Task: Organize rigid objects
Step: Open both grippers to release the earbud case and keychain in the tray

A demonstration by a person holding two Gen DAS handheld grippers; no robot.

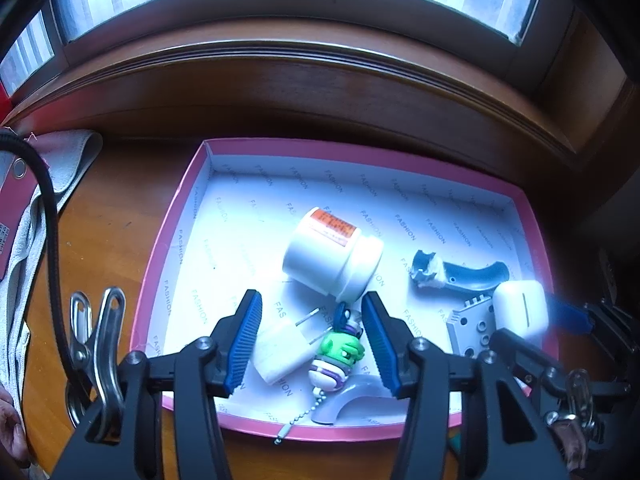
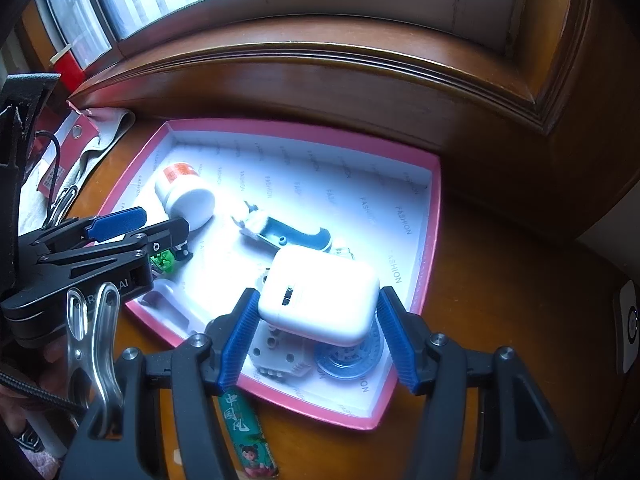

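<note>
Between the left fingers: left gripper [image 1: 312, 338] jaws stand apart, gripping nothing; white plug [image 1: 280, 350] and green toy keychain [image 1: 340, 354] lie loose there.
Right fingers: right gripper [image 2: 320, 334] closed on white earbud case [image 2: 320, 294], smooth and rounded.
Room: pink box [image 2: 434, 216] has low walls; its far half is bare.
Count: one white jar [image 1: 332, 256], one blue handle [image 1: 464, 276], one grey brick [image 2: 276, 354], one clear disc [image 2: 346, 358].

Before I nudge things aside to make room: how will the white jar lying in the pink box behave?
The white jar lies on its side, so it would probably roll across the pink box. Its smooth plastic looks rigid and perhaps slippery. Its weight can't be judged.
</note>
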